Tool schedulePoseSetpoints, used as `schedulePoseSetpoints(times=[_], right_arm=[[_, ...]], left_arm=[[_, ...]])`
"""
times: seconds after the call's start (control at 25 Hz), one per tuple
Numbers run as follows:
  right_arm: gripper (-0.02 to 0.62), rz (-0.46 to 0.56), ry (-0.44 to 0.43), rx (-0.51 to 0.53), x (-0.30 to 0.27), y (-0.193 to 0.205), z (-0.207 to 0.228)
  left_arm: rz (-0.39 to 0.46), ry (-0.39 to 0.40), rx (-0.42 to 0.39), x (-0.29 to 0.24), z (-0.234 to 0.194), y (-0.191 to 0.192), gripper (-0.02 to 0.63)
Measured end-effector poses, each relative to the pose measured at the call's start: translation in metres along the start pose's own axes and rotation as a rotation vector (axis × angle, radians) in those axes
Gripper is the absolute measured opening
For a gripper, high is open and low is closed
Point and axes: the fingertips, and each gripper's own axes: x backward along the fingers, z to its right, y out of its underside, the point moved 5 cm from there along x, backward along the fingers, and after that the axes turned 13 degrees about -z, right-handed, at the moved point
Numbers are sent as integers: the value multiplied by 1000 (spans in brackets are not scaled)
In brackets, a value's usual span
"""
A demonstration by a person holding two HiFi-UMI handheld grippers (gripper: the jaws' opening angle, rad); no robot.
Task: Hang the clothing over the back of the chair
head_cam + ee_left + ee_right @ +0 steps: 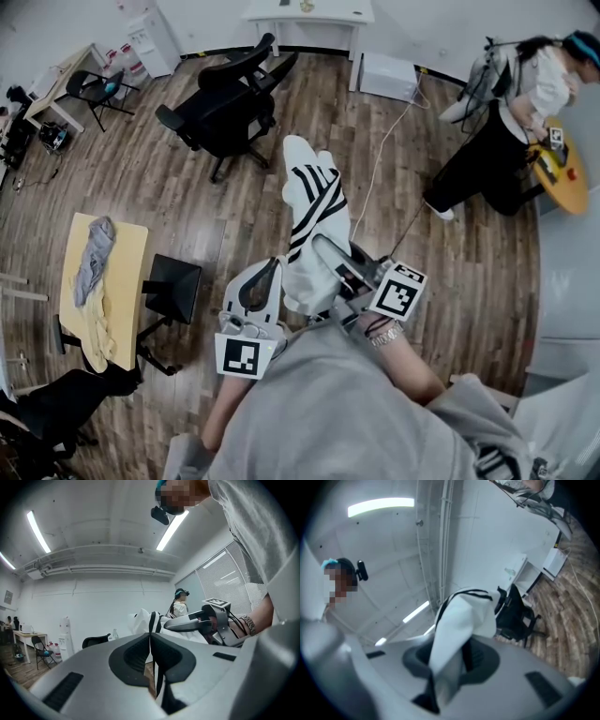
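Note:
A white garment with black stripes (314, 202) hangs in the air between my two grippers, above the wooden floor. My left gripper (279, 263) is shut on its lower left edge; in the left gripper view the jaws (150, 637) are pressed together on a thin fold, with the garment (143, 620) bunched beyond them. My right gripper (319, 242) is shut on the cloth too, and white fabric (461, 616) runs out between its jaws (450, 653). The black office chair (230, 103) stands a good way ahead, to the left, its back turned toward the right (515, 613).
A yellow table (131, 253) with a grey cloth (94, 253) stands at left, a black stool (173, 286) beside it. Another person (506, 122) bends over a round table at right. A white desk (309, 14), a white box (389, 75) and a floor cable (380, 159) lie beyond.

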Motion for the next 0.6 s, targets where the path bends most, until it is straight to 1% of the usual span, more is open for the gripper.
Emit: schedulePoseSetpoints(times=[0.2,0.36,0.6], right_arm=[[106,-4,-16,3,-1,-1,1],[107,-14,6,-6,-3,-2,9],[107,-23,35,-6,-7,2,18]], left_arm=[[-7,-13,3,-1,1,1,41],[-14,-26,28,-4,-5,6,41],[-4,-17,45,-8,-12,13,41]])
